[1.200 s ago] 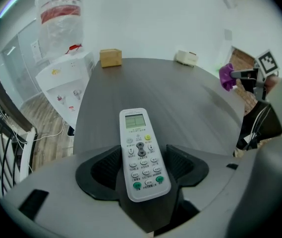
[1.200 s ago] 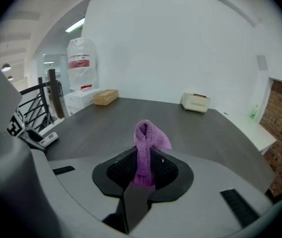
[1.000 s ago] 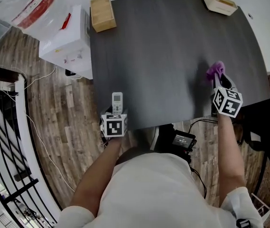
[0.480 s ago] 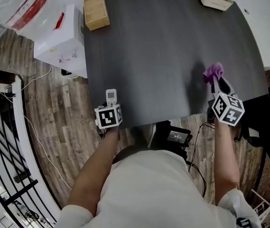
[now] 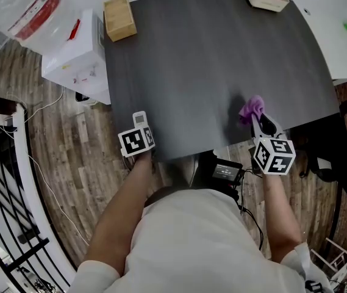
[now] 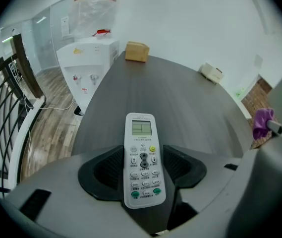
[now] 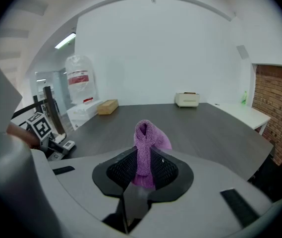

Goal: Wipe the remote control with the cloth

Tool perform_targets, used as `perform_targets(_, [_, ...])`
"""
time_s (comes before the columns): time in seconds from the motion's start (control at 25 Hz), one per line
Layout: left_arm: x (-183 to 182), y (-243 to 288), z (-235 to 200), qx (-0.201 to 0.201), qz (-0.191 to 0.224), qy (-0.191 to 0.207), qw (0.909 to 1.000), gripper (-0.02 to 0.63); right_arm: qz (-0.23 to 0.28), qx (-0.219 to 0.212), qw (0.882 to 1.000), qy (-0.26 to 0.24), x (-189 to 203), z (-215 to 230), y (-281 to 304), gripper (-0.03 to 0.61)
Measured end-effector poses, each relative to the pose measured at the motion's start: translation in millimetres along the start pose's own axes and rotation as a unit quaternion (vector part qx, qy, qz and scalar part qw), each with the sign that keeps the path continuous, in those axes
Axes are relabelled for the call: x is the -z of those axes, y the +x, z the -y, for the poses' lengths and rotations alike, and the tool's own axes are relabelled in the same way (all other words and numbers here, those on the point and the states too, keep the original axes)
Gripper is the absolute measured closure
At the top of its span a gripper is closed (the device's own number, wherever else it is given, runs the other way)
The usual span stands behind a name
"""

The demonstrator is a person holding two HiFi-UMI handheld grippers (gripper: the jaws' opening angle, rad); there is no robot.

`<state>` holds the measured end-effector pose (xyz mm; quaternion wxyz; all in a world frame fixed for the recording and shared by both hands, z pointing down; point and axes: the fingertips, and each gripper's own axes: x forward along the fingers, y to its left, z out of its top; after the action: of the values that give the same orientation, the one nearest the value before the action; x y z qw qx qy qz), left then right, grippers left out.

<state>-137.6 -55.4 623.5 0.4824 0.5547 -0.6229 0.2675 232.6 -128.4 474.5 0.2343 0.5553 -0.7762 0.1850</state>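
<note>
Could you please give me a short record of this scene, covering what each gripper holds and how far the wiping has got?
left gripper: jaws have just been closing; now clamped on the remote
remote: buttons face up, at the near left corner of the table
right gripper: shut on the cloth
cloth: purple, bunched, sticks up past the jaws
cloth to remote: well apart, no contact
wiping: not yet begun
</note>
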Motion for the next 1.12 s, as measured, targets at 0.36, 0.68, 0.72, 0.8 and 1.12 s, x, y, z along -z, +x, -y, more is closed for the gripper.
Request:
perform_targets(0.36, [0.6, -15.7, 6.8, 0.068, 0.037, 0.036, 0.9964, 0.362, -0.003, 0.009, 0.999, -0.034, 5.1, -9.5, -23.4, 0.5])
perform_targets(0.68, [-1.2, -55.5, -0.1, 0.126, 0.094, 0.053, 0.9862, 0.36, -0.003, 0.024, 0.999, -0.037, 17.0, -16.0, -56.4, 0.5])
perform_targets(0.72, [0.2, -62.7, 0.4, 0.131, 0.102, 0.051, 0.9848, 0.36, -0.003, 0.024, 0.999, -0.038, 19.5, -16.4, -61.7, 0.5])
perform_targets(0.8, [2.8, -80.0, 0.5, 0.139, 0.121, 0.046, 0.9818, 0.36, -0.003, 0.019, 0.999, -0.04, 23.7, -17.0, -71.0, 0.5])
perform_targets(1.12, [26.5, -192.8, 31.2, 0.246, 0.254, -0.011, 0.9352, 0.36, -0.001, -0.041, 0.998, -0.042, 37.8, -22.1, -105.4, 0.499])
